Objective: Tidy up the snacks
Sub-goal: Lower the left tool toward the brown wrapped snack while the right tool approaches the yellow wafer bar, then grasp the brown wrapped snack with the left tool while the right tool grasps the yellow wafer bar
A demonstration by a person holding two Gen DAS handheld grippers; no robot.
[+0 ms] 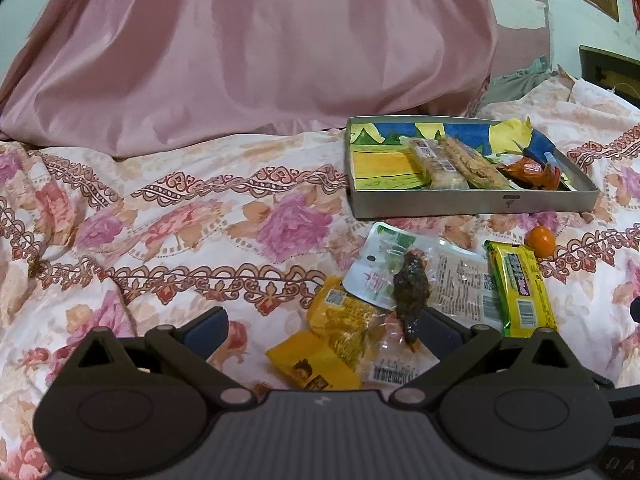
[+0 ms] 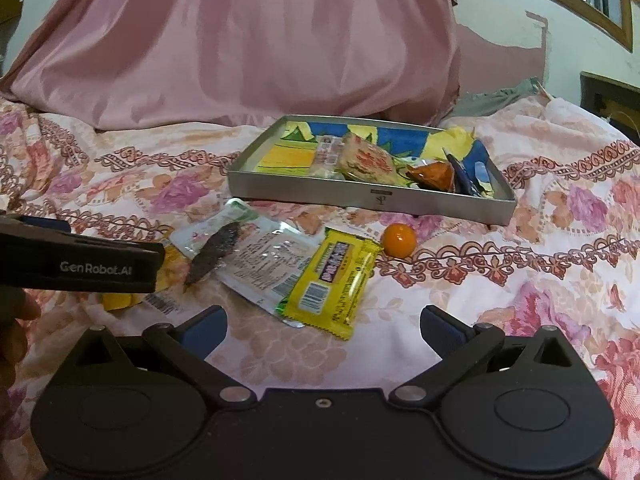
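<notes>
Both the left tongs [image 1: 324,330] and the right tongs [image 2: 324,326] stand wide apart with nothing between them, hovering low over the floral bedspread [image 1: 208,216]. The loose snacks lie in a heap just before the metal tray [image 2: 372,200], which already holds several packets. The yellow wafer packet [image 2: 332,280] looks light and fairly stiff; pinching it across its narrow width near one crimped end should hold. The clear pouch with the dark dried piece [image 1: 412,292] is likely slick and floppy, best taken by a sealed edge. The small orange [image 2: 399,240] is round and may roll on the soft bedding.
</notes>
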